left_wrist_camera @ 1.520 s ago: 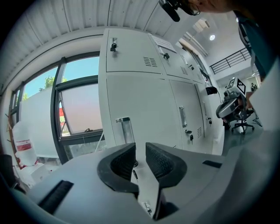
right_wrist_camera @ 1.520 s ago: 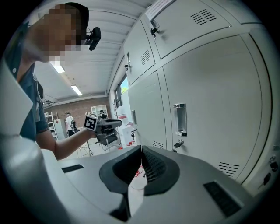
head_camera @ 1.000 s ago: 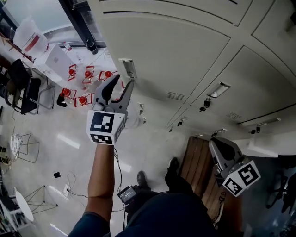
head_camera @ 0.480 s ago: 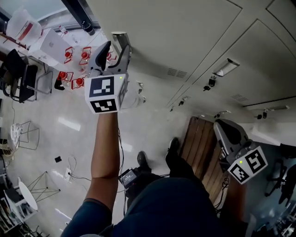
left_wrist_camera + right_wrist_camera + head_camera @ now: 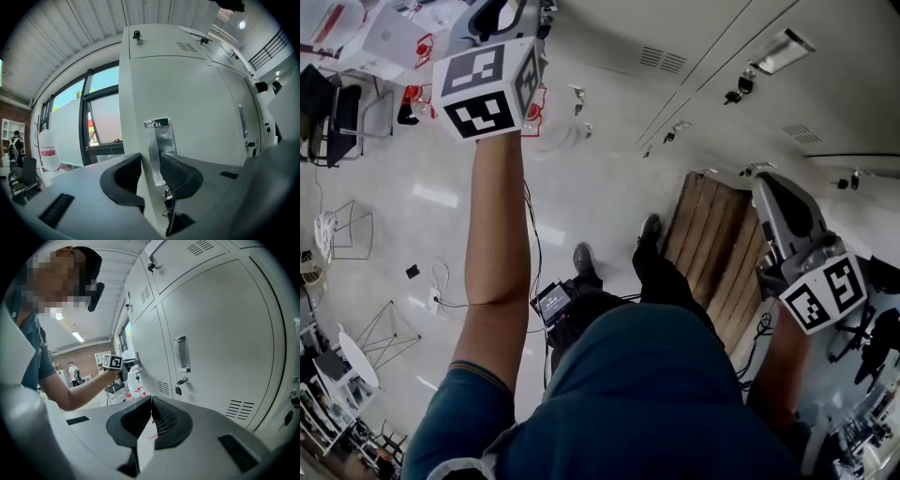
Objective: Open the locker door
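Locker door is being readied for pulling, left gripper just closing and clamping its handle, right gripper idling, clenching a white slip.

A bare forearm reaches up the left side to the left tongs, whose white cube with black square markers faces the camera. The jaws have just been closing and run off the top edge beside a pale grey metal locker door with a louvred vent, so what stands between them does not show. The grey right tongs hang low at the right, beside a brown slatted wooden bench, with two black shoes on the glossy pale floor.
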Tool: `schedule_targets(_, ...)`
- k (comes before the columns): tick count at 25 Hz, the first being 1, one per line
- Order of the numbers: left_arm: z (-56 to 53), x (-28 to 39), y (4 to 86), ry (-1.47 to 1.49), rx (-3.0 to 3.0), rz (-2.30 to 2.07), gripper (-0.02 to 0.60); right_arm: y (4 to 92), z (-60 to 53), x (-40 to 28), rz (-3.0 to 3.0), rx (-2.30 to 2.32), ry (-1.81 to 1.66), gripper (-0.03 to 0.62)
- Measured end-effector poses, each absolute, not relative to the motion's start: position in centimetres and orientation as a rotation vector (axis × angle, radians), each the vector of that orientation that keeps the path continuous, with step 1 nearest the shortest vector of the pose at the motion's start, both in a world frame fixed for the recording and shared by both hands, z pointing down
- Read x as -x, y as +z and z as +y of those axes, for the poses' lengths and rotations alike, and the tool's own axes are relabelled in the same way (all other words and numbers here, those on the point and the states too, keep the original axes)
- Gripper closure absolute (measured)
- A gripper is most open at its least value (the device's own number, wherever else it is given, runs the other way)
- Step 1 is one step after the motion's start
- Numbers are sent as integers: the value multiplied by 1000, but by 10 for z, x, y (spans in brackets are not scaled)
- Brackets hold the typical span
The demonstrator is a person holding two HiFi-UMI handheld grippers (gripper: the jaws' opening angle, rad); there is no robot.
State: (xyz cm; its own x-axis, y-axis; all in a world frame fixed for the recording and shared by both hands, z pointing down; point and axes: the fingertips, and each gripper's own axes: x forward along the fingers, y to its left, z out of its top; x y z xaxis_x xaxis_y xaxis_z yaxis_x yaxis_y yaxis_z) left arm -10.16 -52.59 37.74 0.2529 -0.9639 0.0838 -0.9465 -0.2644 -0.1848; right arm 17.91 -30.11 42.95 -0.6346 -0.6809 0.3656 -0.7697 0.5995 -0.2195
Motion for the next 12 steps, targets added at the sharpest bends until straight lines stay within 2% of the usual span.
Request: schedule_targets(12,-491,104,375,-332,2438,1820,440,411,-289,-165,-2615,-1183,488,559)
